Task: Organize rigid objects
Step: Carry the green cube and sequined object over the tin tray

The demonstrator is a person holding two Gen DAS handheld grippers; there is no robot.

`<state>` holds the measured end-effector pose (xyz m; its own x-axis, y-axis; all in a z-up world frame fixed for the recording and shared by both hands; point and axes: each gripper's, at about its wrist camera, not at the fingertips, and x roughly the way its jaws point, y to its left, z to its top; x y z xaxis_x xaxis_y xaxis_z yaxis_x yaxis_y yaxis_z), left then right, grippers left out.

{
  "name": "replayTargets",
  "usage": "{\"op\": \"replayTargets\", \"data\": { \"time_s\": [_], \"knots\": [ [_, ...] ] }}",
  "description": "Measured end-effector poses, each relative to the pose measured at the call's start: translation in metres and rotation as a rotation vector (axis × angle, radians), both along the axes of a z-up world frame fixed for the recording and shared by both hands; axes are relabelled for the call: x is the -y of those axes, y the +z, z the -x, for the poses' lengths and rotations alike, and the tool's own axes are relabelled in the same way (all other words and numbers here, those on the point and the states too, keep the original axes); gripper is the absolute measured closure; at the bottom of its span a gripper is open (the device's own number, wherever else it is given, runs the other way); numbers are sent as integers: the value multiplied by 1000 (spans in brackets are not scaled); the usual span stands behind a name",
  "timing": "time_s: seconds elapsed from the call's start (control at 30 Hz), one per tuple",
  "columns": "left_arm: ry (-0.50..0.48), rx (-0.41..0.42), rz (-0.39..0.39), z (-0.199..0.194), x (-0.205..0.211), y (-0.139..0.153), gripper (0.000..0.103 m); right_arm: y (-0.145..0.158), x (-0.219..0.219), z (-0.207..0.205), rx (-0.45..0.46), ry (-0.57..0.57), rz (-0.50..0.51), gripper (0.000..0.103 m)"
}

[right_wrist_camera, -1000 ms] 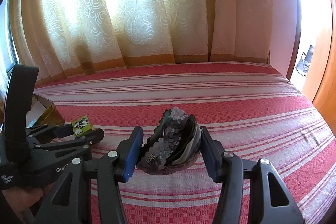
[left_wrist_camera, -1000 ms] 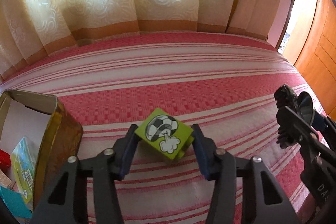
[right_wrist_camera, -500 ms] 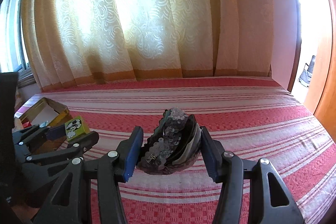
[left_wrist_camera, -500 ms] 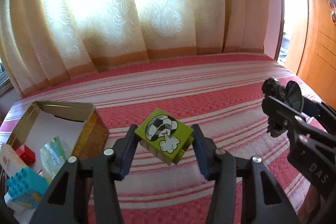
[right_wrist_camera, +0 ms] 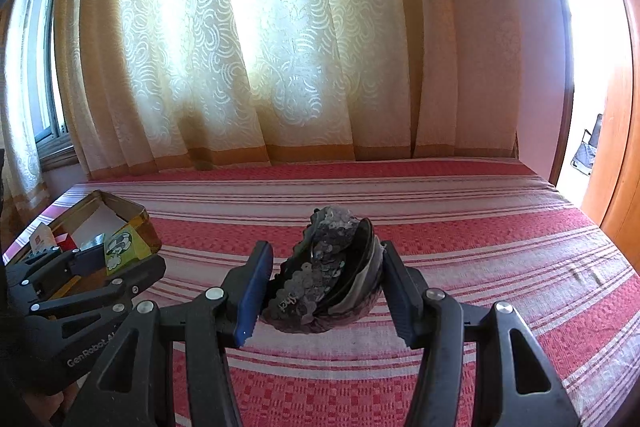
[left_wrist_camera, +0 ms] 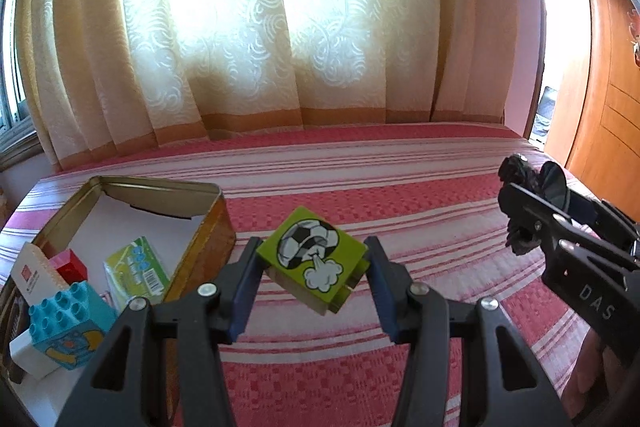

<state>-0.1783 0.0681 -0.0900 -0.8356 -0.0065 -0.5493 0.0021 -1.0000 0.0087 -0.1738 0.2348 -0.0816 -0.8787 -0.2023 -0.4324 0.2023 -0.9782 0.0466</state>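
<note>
Risk sits mainly with the green football block [left_wrist_camera: 312, 261], pinched tilted, corner-on, in the left gripper [left_wrist_camera: 314, 277] at frame centre above the striped bed [left_wrist_camera: 420, 195]; a jolt could twist it loose short of the tin box [left_wrist_camera: 208, 227] at lower left. The right gripper [right_wrist_camera: 322, 287] is clamped on a dark sequined piece [right_wrist_camera: 320, 279] whose curved shape may slide. The tin already holds a blue studded block [left_wrist_camera: 66, 323], a red block [left_wrist_camera: 72, 267], a green packet [left_wrist_camera: 136, 271] and a white carton [left_wrist_camera: 34, 277].
</note>
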Motion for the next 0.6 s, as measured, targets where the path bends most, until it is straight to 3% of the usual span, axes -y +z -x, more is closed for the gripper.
{"op": "replayTargets", "data": {
  "time_s": [0.27, 0.6],
  "knots": [
    [3, -57, 46, -17, -5, 8, 52, 4, 8, -12, -33, 11, -22, 47],
    [5, -69, 24, -26, 1, 10, 52, 6, 15, -22, -63, 20, -47, 47]
  ]
}}
